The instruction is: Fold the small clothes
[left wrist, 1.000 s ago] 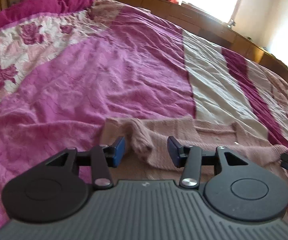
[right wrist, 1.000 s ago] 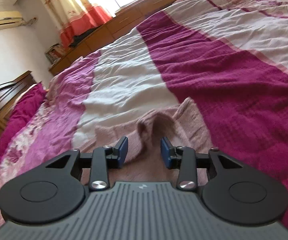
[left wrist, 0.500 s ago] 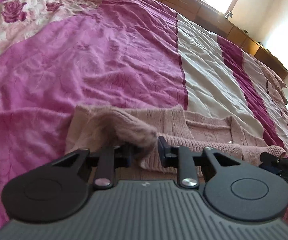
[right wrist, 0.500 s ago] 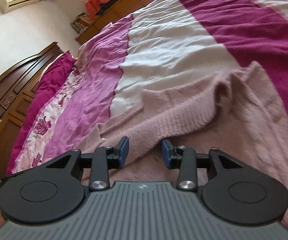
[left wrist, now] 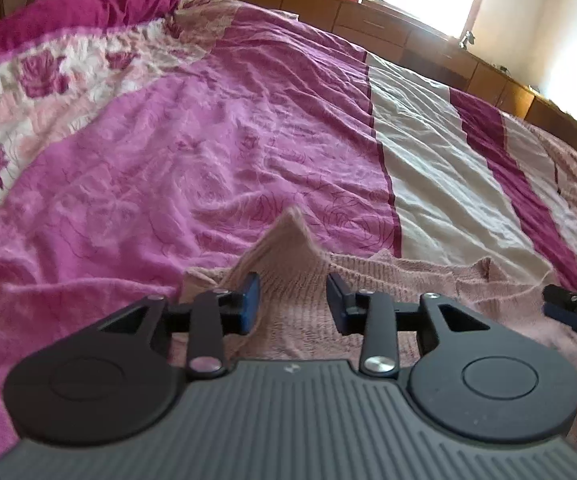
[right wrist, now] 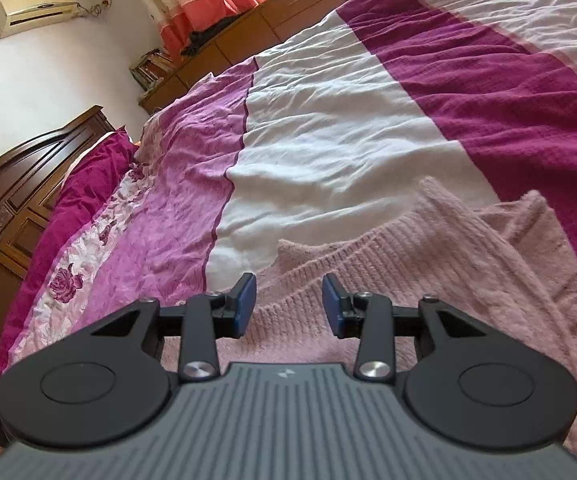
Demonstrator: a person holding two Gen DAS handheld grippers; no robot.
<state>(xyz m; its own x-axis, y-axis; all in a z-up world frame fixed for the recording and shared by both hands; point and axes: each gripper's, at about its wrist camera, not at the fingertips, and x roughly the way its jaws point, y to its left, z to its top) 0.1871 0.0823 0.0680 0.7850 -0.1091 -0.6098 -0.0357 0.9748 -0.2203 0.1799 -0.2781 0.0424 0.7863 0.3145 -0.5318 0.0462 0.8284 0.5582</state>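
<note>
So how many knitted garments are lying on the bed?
1: a pink knitted sweater on the bedspread, under both open hand-held grippers; more could lie outside these views.

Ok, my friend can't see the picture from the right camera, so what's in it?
The right hand-held gripper hangs open just above a fuzzy pink knitted sweater lying on a bed, and it grips nothing. The bedspread has pink, white and dark magenta stripes. Behind it are a dark wooden headboard, orange curtains and an air conditioner.

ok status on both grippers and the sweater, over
Left hand-held gripper open, nothing held. Right hand-held gripper open, nothing held. Pink sweater rumpled on the bedspread, not yet folded. Nothing in the way.
</note>
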